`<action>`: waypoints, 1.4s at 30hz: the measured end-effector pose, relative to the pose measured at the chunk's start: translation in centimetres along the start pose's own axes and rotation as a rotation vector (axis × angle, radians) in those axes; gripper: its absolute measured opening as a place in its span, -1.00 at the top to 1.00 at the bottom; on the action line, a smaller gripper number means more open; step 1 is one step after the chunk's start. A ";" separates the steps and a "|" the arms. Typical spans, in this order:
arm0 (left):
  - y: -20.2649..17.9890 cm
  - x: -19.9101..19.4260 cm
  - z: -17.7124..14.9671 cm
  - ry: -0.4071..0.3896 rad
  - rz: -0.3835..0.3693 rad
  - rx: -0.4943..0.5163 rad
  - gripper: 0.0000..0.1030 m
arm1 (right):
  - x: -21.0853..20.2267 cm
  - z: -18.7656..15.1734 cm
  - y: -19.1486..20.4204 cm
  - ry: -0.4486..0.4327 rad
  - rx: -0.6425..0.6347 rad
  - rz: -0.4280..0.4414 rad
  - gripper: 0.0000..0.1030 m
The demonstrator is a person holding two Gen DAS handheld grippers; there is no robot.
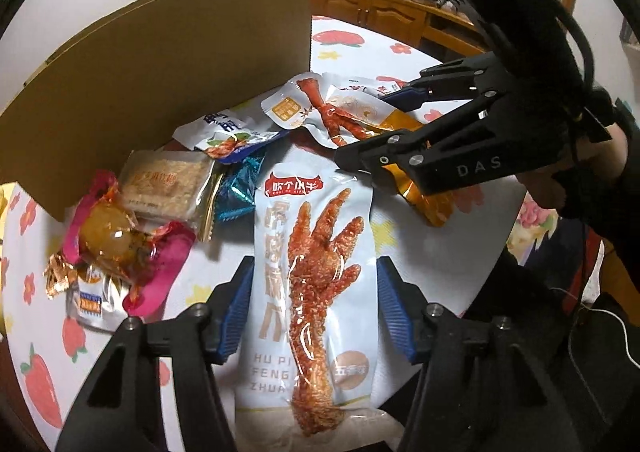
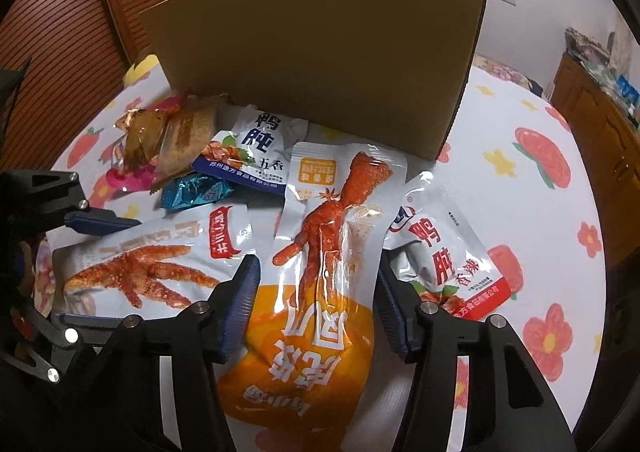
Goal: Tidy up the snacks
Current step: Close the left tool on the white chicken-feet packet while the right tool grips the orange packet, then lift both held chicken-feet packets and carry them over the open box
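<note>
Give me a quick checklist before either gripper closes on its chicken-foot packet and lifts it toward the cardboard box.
1. Left gripper open, a finger on each side of the pale blue chicken-foot packet: ok.
2. Right gripper open, straddling the orange chicken-foot packet: ok.
3. Pads actually touching either packet: cannot tell.
4. Orange packet free of neighbours: not ok; it looks to overlap the red-label duck gizzard packet at its right edge.
5. The two grippers are clear of each other: cannot tell; they work close together.
6. Room inside the cardboard box: cannot tell; only its outer wall shows.
</note>
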State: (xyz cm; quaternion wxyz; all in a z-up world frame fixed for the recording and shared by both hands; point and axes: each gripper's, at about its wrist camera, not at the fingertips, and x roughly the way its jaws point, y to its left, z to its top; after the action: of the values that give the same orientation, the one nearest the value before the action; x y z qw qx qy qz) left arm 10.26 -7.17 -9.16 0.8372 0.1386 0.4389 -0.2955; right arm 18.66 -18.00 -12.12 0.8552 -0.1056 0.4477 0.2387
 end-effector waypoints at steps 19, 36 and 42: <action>-0.1 -0.5 0.0 -0.041 0.018 -0.020 -0.03 | 0.2 0.7 0.8 -0.020 -0.047 -0.048 0.25; 0.3 -5.3 2.4 -0.223 -0.018 -0.093 -0.03 | -6.1 2.1 0.0 -0.169 -0.009 -0.043 0.25; 1.5 -7.2 3.7 -0.277 0.012 -0.104 -0.03 | -7.9 3.3 0.0 -0.212 -0.005 -0.032 0.24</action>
State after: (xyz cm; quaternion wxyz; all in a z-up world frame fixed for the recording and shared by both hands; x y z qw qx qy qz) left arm 10.47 -5.10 -1.22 0.8975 0.0556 0.3330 -0.2836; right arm 17.18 -19.14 -3.81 0.9012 -0.0890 0.3524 0.2360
